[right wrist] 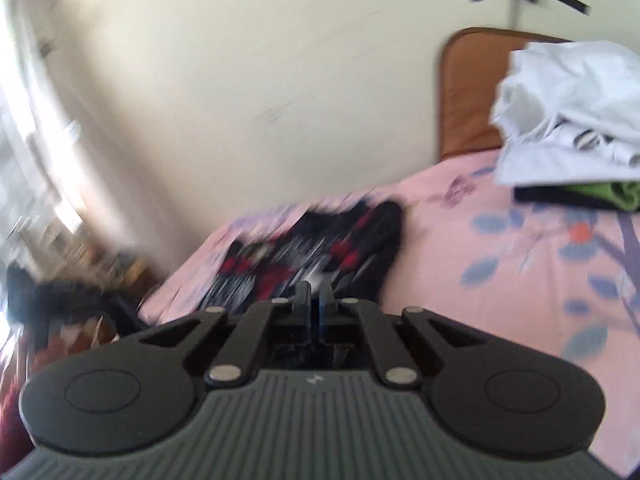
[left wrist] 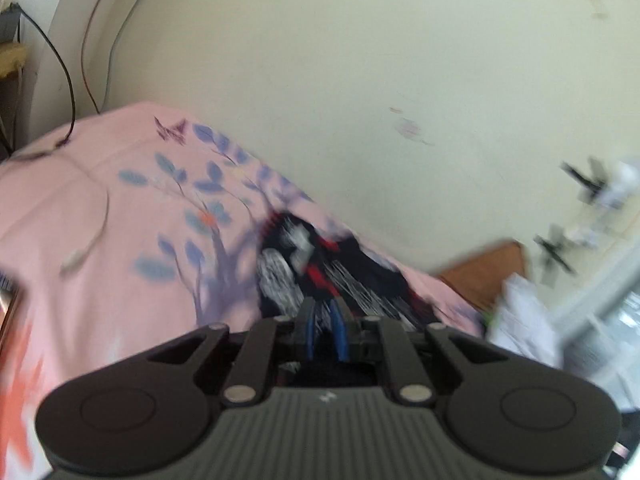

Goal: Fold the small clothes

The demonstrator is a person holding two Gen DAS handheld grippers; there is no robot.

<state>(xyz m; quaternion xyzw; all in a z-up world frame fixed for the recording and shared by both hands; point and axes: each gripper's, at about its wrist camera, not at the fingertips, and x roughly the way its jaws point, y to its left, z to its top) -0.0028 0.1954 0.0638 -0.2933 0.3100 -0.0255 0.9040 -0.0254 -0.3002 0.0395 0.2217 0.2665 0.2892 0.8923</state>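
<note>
Bedding first: pink sheet (left wrist: pixel 80 208) printed with blue leaves and a purple tree, spread under and ahead of both tongs, cream wall (left wrist: pixel 360 80) rising behind it. Task item: small dark garment (left wrist: pixel 320 264), black with red and white markings, lying on the sheet directly ahead of the left tongs (left wrist: pixel 325 312) and running up between their fingertips; the same garment (right wrist: pixel 320 240) stretches away from the tips of the right tongs (right wrist: pixel 315 290) toward the wall. Left tongs: blue-padded fingers drawn close, a narrow gap between them filled with the garment's white-streaked cloth, so they appear to pinch its near edge. Right tongs: fingers pressed nearly together at the garment's near edge, cloth seemingly nipped between them, though blur keeps the contact from being certain. Other stock: heap of white clothing (right wrist: pixel 568 112) to the right of the right tongs and farther off, resting on something black and green (right wrist: pixel 592 196); brown headboard (right wrist: pixel 468 92) behind that heap, against the wall. Seen from the left tongs, the white heap (left wrist: pixel 520 320) sits to their right, just beside the garment's far end. Cables (left wrist: pixel 68 80) hang down the wall to the far left of the left tongs. Both views heavily smeared; fine detail of the garment's shape and folds cannot be made out.
</note>
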